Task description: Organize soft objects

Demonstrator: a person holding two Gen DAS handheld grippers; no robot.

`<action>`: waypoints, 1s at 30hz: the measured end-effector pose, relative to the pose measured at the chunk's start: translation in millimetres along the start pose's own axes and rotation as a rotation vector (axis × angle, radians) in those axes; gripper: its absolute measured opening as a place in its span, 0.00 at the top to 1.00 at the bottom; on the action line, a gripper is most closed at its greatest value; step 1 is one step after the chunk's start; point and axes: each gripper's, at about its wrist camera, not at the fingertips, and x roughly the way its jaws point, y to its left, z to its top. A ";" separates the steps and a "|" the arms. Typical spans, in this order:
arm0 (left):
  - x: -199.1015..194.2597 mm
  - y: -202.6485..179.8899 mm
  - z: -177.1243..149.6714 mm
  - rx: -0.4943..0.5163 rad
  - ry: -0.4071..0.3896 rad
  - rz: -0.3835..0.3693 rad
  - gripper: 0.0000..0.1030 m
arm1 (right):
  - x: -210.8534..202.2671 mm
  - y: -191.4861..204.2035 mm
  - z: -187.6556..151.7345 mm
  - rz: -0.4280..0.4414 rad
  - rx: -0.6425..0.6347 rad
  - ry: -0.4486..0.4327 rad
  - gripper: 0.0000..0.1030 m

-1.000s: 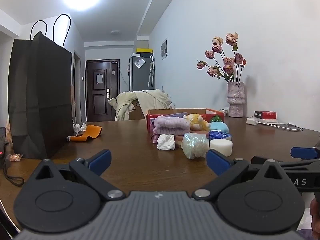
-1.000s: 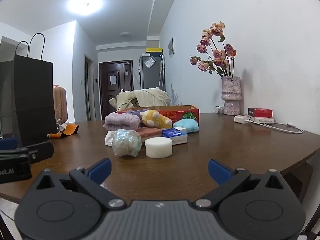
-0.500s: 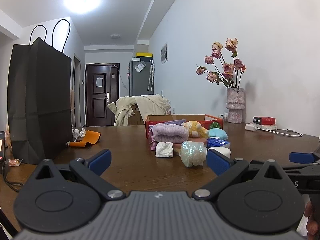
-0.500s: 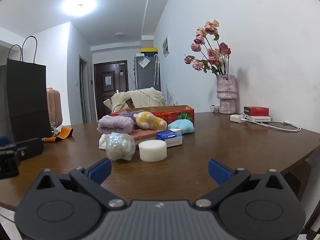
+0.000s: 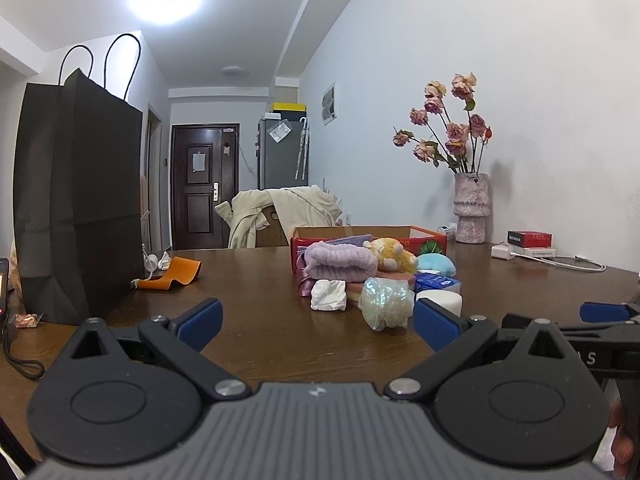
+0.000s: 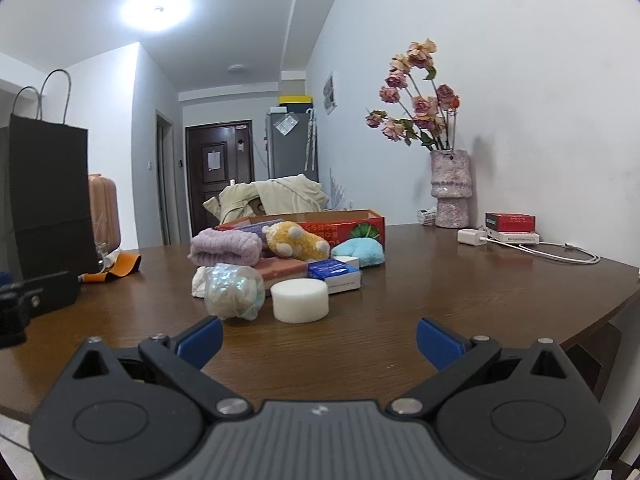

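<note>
A pile of soft things sits mid-table in front of a red cardboard box [image 5: 430, 236] [image 6: 352, 227]: a folded lilac towel [image 5: 340, 264] [image 6: 226, 248], a yellow plush toy [image 5: 390, 254] [image 6: 296, 240], a light blue plush [image 5: 436, 265] [image 6: 358, 251], a shiny plastic-wrapped bundle [image 5: 385, 306] [image 6: 234, 292], a white foam puck [image 6: 300, 300] [image 5: 444, 301], a crumpled white tissue [image 5: 329, 295] and a blue pack [image 6: 334, 270]. My left gripper [image 5: 316, 324] is open and empty, short of the pile. My right gripper [image 6: 318, 340] is open and empty, just before the puck.
A tall black paper bag [image 5: 76, 200] stands at the left of the wooden table [image 5: 248, 280], with an orange strap [image 5: 172, 276] beside it. A vase of dried roses [image 6: 450, 188], a red box [image 6: 510, 222], a white charger and cable [image 6: 540, 248] sit by the right wall.
Both views shifted slightly; the right gripper has edged closer to the pile, which looks a little larger. Both grippers stay open and empty; nothing on the table moved.
</note>
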 end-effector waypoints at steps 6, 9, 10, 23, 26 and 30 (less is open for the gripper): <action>-0.6 1.1 1.0 0.011 -0.001 -0.002 0.00 | -2.0 3.3 0.7 0.005 0.000 -0.035 0.00; 0.2 2.4 1.9 0.007 -0.005 0.007 0.00 | -0.8 5.4 -0.2 0.015 -0.004 -0.031 0.00; 0.7 2.5 0.8 0.002 -0.005 0.009 0.00 | -0.2 5.7 -0.8 0.018 -0.008 -0.026 0.00; -1.0 -2.4 -2.2 0.006 0.001 -0.026 0.00 | -3.3 4.1 -1.4 0.020 -0.008 -0.044 0.00; -0.6 -2.0 -2.4 0.001 0.005 -0.023 0.00 | -2.5 4.4 -1.6 0.021 -0.010 -0.045 0.00; -0.4 -2.1 -1.1 0.006 0.007 -0.028 0.00 | -2.3 2.5 -2.3 0.012 0.004 -0.035 0.00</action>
